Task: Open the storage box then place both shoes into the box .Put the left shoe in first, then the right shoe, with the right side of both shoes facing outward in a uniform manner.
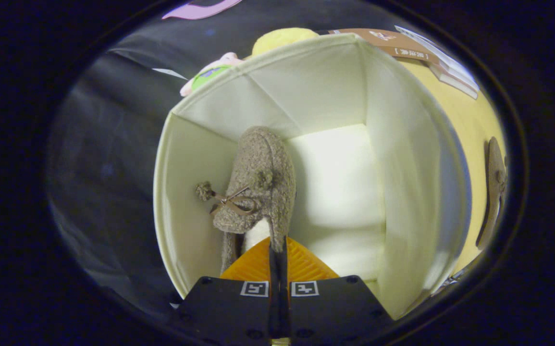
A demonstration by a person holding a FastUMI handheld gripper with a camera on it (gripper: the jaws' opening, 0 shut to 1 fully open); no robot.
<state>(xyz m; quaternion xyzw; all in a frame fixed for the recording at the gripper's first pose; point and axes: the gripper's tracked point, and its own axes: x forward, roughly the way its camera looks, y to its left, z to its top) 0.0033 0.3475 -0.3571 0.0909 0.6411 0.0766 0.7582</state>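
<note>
- My gripper (pixel 277 253) is clamped on the heel edge of the grey shoe (pixel 257 187), fingers nearly together.
- The shoe hangs inside the open white storage box (pixel 402 158), near its left wall.
- The other shoe (pixel 494 192) lies outside on the yellow table (pixel 469 120).

My one camera rides on my claw (pixel 277 250), looking steeply down, close in, into the storage box (pixel 402 202), my fingers at frame bottom.

Yellow table (pixel 469 120) bears box (pixel 402 158), shoe (pixel 494 192) (books (pixel 431 53) behind).
</note>
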